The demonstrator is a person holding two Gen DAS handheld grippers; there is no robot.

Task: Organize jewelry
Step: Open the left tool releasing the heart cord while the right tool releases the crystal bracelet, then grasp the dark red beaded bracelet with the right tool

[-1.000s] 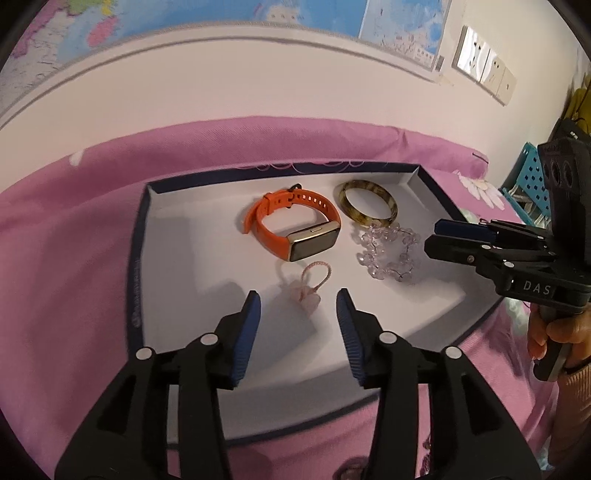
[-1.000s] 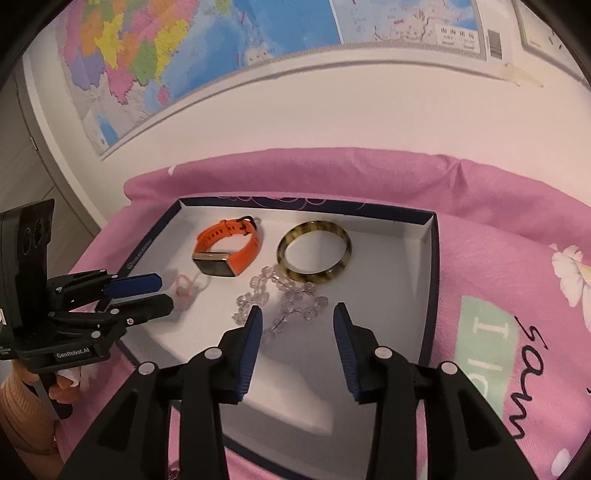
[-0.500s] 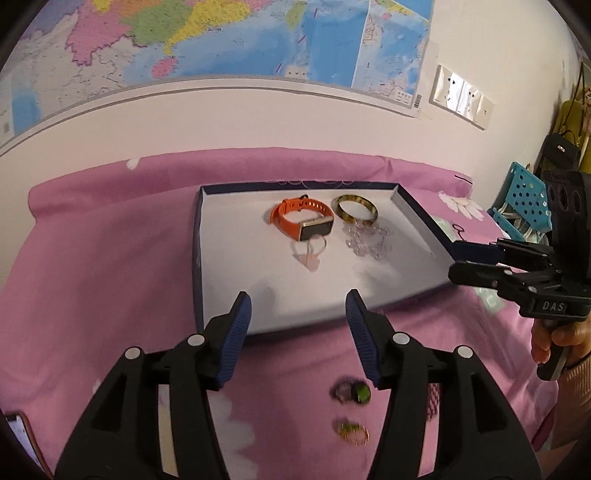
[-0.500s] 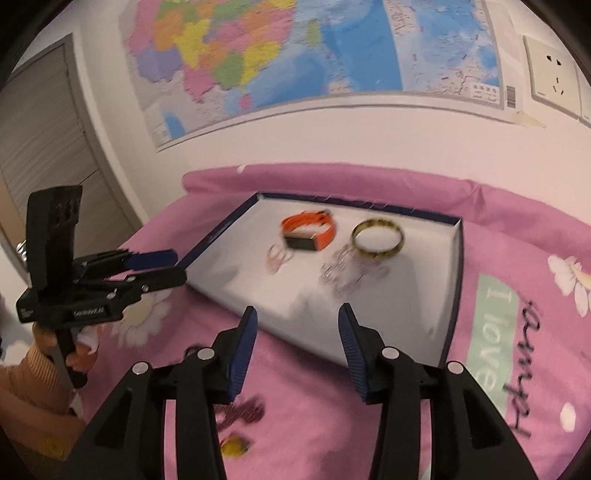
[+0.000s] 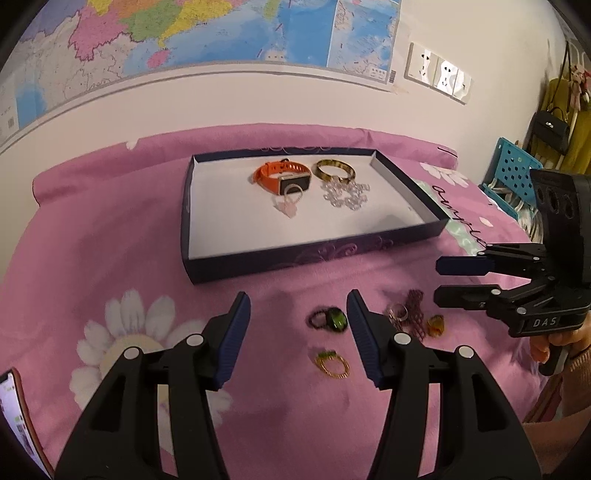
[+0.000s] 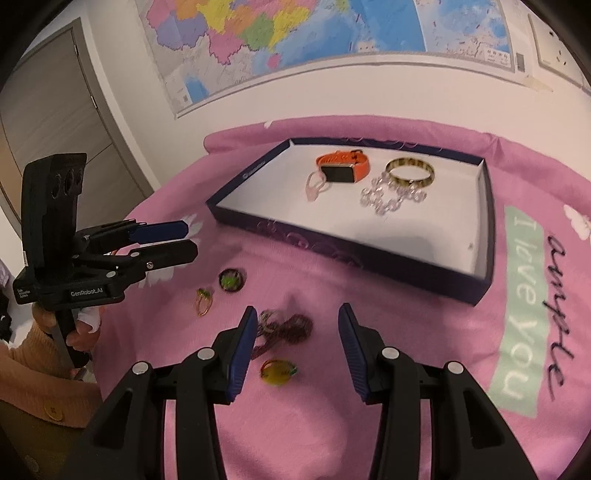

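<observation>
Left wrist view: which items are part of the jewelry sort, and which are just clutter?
Job items:
box holding orange watch, bangle, clear bead bracelet, pink ring
On the blanket: green-stone ring, gold ring, amber ring, dark red chain

Clutter:
phone
wall map
blue crate
black handbag

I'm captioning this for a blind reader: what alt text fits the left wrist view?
The open left gripper hovers over rings lying loose on a pink bedspread. Beyond them a shallow box holds an orange watch, a bangle and a bead bracelet. The right gripper, also empty, reaches in from the right.
</observation>
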